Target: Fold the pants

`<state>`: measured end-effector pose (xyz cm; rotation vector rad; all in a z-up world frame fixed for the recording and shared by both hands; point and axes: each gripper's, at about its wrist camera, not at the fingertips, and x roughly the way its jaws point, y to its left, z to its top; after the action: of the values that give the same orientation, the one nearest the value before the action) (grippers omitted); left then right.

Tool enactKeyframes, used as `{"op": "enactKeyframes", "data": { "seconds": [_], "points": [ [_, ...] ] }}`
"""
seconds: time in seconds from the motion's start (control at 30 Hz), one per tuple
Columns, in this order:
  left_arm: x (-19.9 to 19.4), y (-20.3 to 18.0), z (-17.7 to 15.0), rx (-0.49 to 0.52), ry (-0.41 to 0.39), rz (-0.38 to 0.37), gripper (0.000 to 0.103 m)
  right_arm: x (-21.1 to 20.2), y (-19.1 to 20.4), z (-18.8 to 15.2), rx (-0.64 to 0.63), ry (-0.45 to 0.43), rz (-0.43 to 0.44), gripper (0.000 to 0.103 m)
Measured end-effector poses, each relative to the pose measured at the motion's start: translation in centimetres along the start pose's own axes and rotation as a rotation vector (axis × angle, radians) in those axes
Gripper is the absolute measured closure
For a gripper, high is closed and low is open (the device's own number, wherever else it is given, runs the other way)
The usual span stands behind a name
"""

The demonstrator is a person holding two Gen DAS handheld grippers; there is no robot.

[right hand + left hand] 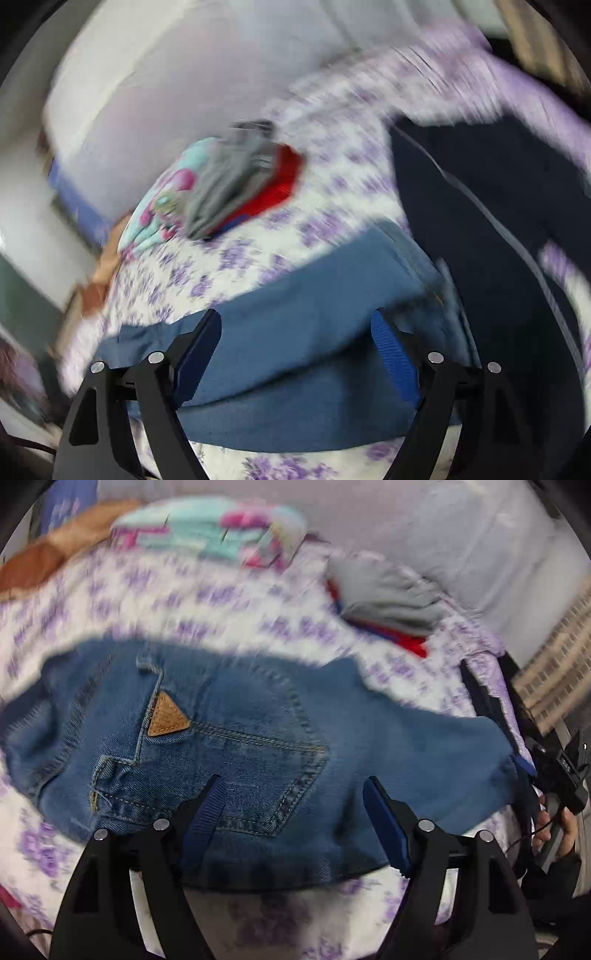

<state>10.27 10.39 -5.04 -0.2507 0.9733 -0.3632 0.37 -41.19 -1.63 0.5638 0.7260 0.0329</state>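
Blue denim pants (236, 738) lie folded on a bed with a white and purple flowered sheet (221, 602). A back pocket and a tan triangular label (168, 716) face up. My left gripper (291, 786) is open, its jaws wide apart just above the near edge of the pants, holding nothing. In the right wrist view the plain end of the pants (303, 332) lies under my right gripper (295, 321), which is open and empty. Both views are blurred by motion. The right gripper and the hand holding it show at the right edge of the left wrist view (561, 775).
A stack of folded clothes, grey on red (391, 598), sits at the back right of the bed (236, 181). A turquoise and pink folded cloth (210, 528) and a brown garment (40, 557) lie at the back. A dark garment (498, 192) lies to the right.
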Motion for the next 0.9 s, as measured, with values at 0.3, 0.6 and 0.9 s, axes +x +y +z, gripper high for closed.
{"op": "enactKeyframes", "data": {
  "seconds": [0.3,0.6,0.9],
  "points": [
    [-1.6,0.8,-0.6,-0.044,-0.021,-0.042,0.029,3.2,-1.4,0.6,0.007,0.036,0.064,0.097],
    [-2.1,0.9,-0.4,-0.038,-0.011,-0.061,0.029,-5.5,2.1,-2.0,-0.129,-0.095,0.006,0.097],
    [-1.9,0.5,-1.0,0.009,-0.008,-0.042,0.029,-1.9,-2.8,-6.7,-0.020,0.001,-0.038,0.096]
  ]
}}
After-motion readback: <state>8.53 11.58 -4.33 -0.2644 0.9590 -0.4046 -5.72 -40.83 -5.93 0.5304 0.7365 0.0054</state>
